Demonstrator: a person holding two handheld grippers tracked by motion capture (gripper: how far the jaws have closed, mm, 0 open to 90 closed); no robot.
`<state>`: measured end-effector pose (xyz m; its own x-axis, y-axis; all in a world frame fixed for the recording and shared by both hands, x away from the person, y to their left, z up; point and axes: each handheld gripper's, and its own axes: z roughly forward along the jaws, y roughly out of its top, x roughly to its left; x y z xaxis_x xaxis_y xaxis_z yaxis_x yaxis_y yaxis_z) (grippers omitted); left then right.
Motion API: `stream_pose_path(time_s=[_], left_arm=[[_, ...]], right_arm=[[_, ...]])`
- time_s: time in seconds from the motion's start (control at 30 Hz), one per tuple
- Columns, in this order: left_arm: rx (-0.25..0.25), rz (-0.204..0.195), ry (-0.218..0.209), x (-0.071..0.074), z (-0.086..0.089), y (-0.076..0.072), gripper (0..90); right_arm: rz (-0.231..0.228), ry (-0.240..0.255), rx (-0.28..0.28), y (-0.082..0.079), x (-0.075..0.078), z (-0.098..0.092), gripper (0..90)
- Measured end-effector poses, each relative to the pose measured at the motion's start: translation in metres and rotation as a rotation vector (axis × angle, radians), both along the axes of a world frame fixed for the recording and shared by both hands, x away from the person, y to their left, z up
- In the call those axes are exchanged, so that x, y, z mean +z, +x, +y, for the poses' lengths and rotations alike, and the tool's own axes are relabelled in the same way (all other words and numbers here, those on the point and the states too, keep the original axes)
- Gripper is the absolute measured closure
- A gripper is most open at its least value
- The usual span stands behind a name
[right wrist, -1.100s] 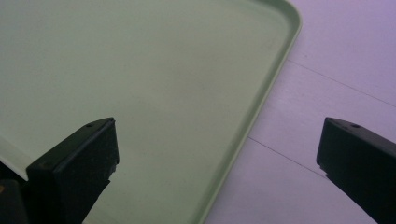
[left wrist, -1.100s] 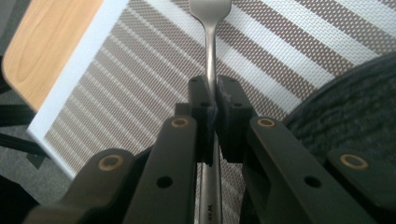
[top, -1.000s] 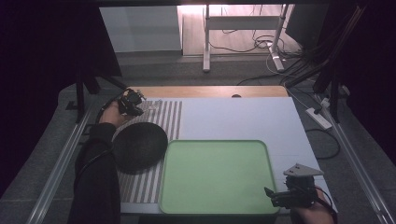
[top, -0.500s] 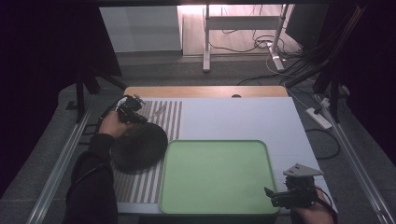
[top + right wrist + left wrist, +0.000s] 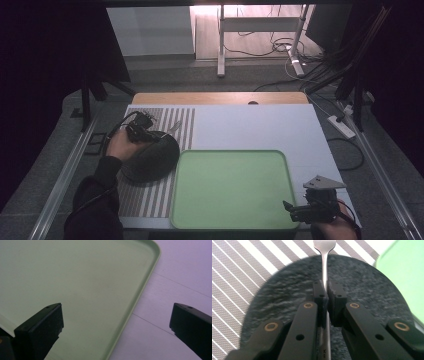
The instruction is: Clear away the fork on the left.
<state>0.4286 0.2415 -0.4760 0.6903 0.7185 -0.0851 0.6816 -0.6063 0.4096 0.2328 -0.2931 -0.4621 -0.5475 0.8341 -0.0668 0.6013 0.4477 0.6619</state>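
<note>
A silver fork is clamped by its handle in my left gripper, tines pointing away from the jaws. It hangs over a dark speckled round plate. In the high view the left gripper sits over the plate's far edge, on the striped mat, and the fork pokes out to the right. My right gripper stands open at the near right corner of the green tray. Between its wide-apart jaws lie the tray's rim and bare table.
The white tabletop stretches behind and to the right of the tray. Past the wooden far edge stand a desk frame and floor cables. Metal rails run along both sides of the table.
My left hand has carried the fork from the back of the striped mat toward the near side, so it now hangs over the dark plate. The right gripper has stayed put.
</note>
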Motion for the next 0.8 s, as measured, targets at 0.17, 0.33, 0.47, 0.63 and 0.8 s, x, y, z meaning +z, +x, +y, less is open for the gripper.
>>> stream_pose_path(time_s=[0.17,0.33,0.47,0.63,0.8], left_arm=[[0.001,0.014,-0.014,-0.002,-0.004,-0.014,84.5],[0.007,0.023,-0.035,-0.002,-0.007,-0.029,84.5],[0.026,0.032,-0.062,0.0,-0.01,-0.041,84.5],[0.029,0.044,-0.075,0.0,-0.016,-0.058,84.5],[0.022,0.054,-0.087,-0.003,-0.026,-0.071,84.4]], right_arm=[[-0.003,0.0,0.001,0.0,0.0,0.0,0.0],[-0.004,0.002,0.001,-0.001,0.0,0.0,0.0],[-0.004,0.001,0.003,-0.001,0.0,0.0,0.0],[-0.005,-0.003,0.007,-0.001,0.001,0.0,0.0],[-0.006,-0.001,0.012,-0.001,0.0,0.001,0.0]])
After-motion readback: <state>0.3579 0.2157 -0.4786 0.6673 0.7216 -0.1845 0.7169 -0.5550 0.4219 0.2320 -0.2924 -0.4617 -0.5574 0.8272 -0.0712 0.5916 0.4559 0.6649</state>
